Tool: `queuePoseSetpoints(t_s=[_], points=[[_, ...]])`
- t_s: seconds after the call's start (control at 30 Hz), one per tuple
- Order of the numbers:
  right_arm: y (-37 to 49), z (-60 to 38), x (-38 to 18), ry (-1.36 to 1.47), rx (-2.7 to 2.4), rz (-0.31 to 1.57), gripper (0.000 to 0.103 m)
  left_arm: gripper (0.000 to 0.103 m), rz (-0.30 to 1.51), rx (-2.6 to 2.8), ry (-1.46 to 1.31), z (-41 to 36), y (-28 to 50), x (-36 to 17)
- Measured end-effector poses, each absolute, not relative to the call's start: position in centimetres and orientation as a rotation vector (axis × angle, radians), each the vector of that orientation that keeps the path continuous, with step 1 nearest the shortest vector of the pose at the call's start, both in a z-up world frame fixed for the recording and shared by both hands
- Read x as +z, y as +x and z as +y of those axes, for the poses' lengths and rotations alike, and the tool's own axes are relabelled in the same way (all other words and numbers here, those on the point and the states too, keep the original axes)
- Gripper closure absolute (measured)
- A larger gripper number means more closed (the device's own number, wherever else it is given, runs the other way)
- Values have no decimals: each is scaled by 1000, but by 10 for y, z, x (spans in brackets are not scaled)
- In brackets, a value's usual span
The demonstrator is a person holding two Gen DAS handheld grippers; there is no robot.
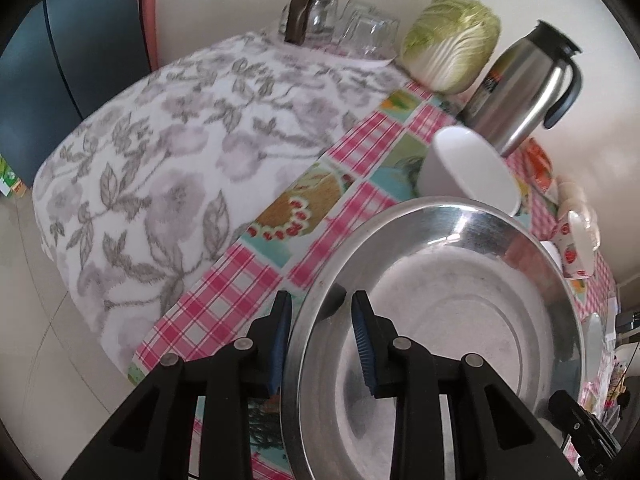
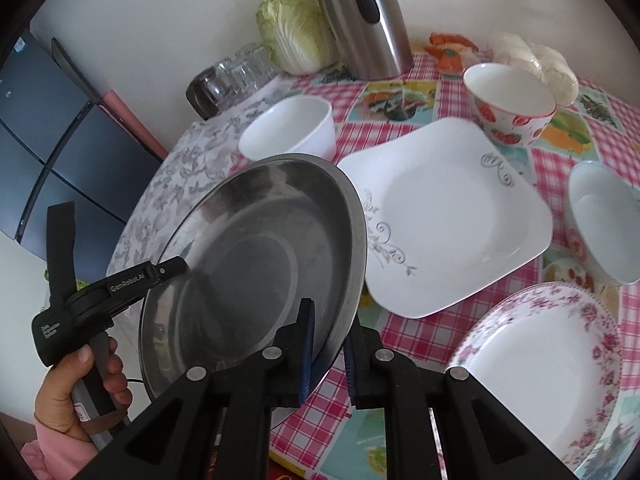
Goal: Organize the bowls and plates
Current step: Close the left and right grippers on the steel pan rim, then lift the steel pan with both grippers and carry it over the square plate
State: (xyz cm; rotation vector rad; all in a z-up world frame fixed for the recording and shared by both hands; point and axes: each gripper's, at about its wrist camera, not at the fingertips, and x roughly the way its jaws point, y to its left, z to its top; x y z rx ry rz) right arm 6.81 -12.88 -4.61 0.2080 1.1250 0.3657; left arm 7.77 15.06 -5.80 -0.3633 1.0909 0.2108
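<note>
You have the round stainless-steel plate (image 2: 256, 256) lifted off the table and tilted, held by its rim from two sides. Your right gripper (image 2: 329, 344) is clamped on the near edge, one blue pad inside the dish and one behind it. Your left gripper (image 1: 320, 336) straddles the opposite rim with a pad on each face, but some gap shows beside the metal, so I cannot tell whether it is truly pinching.

The plate is shallow and shiny, with a flat centre, a raised brim and dull smears across the bottom.

The sorting looks barely begun. Nothing is stacked: the square white plate with grey scrollwork (image 2: 448, 216) lies alone just beside the steel one, the round plate with a pink floral border (image 2: 560, 360) sits apart near you, and the plain white bowl (image 2: 292, 128), the strawberry-patterned bowl (image 2: 512, 104) and another white bowl (image 2: 604, 220) are scattered singly over the pink checked tablecloth (image 2: 400, 344).
</note>
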Motion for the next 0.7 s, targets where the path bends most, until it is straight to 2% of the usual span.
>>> queuePoseSetpoints(t_s=[0.5, 0.7], points=[[67, -201, -8, 342, 306, 985, 88, 71, 985, 119, -221, 71, 110, 14], [71, -237, 1, 420, 257, 934, 88, 71, 973, 75, -183, 35, 125, 26]])
